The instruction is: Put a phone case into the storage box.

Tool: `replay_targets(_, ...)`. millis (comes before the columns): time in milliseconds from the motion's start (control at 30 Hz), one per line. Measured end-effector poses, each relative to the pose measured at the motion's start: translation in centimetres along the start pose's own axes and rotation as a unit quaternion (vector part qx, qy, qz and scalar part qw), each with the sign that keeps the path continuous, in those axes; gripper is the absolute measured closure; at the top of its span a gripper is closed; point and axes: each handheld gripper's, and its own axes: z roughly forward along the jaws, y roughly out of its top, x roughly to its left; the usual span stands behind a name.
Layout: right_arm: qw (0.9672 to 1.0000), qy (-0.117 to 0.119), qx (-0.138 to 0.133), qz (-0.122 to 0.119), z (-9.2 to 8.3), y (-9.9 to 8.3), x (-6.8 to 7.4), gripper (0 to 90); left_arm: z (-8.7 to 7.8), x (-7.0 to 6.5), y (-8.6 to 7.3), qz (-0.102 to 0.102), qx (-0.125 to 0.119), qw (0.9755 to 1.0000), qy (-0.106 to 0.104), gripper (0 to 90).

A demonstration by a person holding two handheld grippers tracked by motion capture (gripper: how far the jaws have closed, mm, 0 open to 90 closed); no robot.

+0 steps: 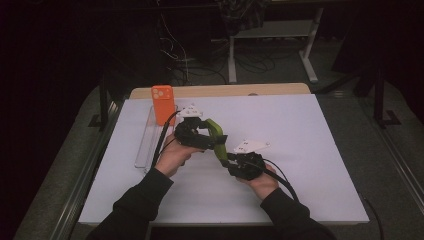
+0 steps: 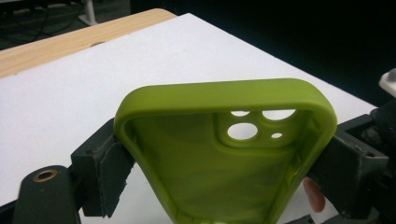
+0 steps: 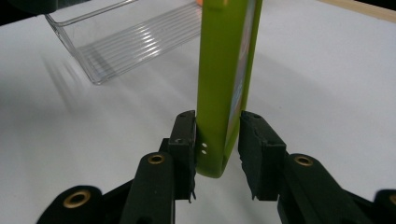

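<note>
The green phone case [image 2: 205,168] looks like soft, matt silicone, smooth inside and out, with rounded moulded edges. The left claw [image 2: 219,172] has dull black plastic jaws faced with rough, worn rubbery pads [image 2: 109,172]; the right claw [image 3: 217,149] shows the same, plus brass-coloured metal rivets. The tabletop [image 1: 300,150] is a smooth, matt white sheet over pale wood [image 1: 225,90]. The tray [image 3: 121,42] is clear, glossy ribbed plastic. The orange phone case [image 1: 163,102] looks matt

the high view is dim, its surroundings nearly black; the white table [image 1: 300,150] is the brightest area. both gripper views are brighter, soft at close range, with faint shadows.
</note>
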Motion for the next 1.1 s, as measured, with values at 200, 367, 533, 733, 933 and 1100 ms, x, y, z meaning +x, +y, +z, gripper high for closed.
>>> replay_targets(200,0.9999,-0.003,0.016,0.004,-0.7,-0.2,-0.6,35.2,-0.5,0.3,0.5,0.002,-0.002,0.9999,0.011,15.2)
replay_targets(367,0.9995,-0.003,0.03,0.012,-1.8,-0.7,-1.8,19.7,-1.4,1.2,1.3,0.004,-0.003,0.9997,0.023,15.2)
replay_targets(533,0.9992,-0.014,0.037,0.008,-3.0,-1.7,-3.1,7.2,-2.6,2.3,2.7,0.003,-0.006,0.9992,0.04,15.3)
replay_targets(733,0.9992,-0.022,0.034,0.002,-4.7,-3.0,-4.1,0.4,-4.1,3.4,4.5,0.009,-0.011,0.9981,0.061,15.3)
replay_targets(933,0.999,-0.026,0.036,0.005,-6.3,-4.4,-4.9,0.0,-6.4,4.6,6.3,0.012,-0.024,0.9958,0.088,15.4)
replay_targets(1100,0.9988,-0.033,0.035,0.015,-7.4,-5.1,-5.5,0.0,-8.4,6.1,7.3,0.012,-0.027,0.9929,0.116,15.4)
